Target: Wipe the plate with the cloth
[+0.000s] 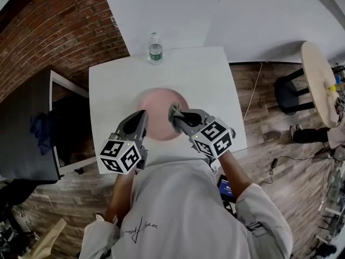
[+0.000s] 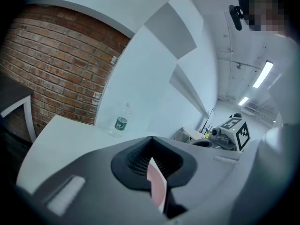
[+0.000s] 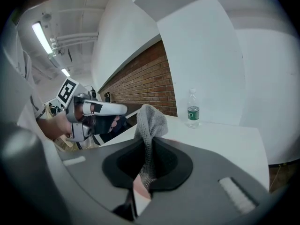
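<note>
Left gripper [image 1: 142, 115] clenched on pink plate [image 1: 161, 106] rim, plate's 8 o'clock; right gripper [image 1: 179, 115] pinching grey cloth [image 1: 174, 111], tuft over plate face near 3 o'clock; plate centre toward 9 o'clock from cloth; judged right-hand sweep next; plate over mid white table [image 1: 113, 80].

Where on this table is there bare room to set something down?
Bare tabletop lies on both sides of the plate, out to the table's left and right edges, and along the far edge beside the bottle. The near middle is crowded: left gripper on the plate, right gripper holding the cloth.
</note>
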Demonstrator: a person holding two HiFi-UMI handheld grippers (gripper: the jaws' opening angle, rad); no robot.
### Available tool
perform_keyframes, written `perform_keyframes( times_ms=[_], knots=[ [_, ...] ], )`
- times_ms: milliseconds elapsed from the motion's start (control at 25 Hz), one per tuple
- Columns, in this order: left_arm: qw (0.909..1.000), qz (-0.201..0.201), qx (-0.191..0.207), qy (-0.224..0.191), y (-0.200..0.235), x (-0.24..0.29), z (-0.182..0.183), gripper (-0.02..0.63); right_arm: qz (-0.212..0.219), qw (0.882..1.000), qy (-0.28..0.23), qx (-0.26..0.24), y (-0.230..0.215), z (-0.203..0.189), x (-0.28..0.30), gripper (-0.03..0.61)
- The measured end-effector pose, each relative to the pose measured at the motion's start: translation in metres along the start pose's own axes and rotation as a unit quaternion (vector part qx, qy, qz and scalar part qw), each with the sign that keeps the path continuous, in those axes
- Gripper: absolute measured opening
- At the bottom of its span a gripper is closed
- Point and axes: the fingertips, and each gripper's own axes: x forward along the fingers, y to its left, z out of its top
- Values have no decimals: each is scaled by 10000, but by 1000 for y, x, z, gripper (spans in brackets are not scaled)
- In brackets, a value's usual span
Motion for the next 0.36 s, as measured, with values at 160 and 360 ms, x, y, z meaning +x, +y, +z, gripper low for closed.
perform_keyframes(
  times_ms=[160,360],
  knots=[
    [9999,-24,114,110,-2,1,-1,17,19,10000,-36,-38,-1,7,-4,29],
    [9996,9,196,209,-5,4,-7,17,54,9999,-89,-112,-2,13,-8,29]
  ],
)
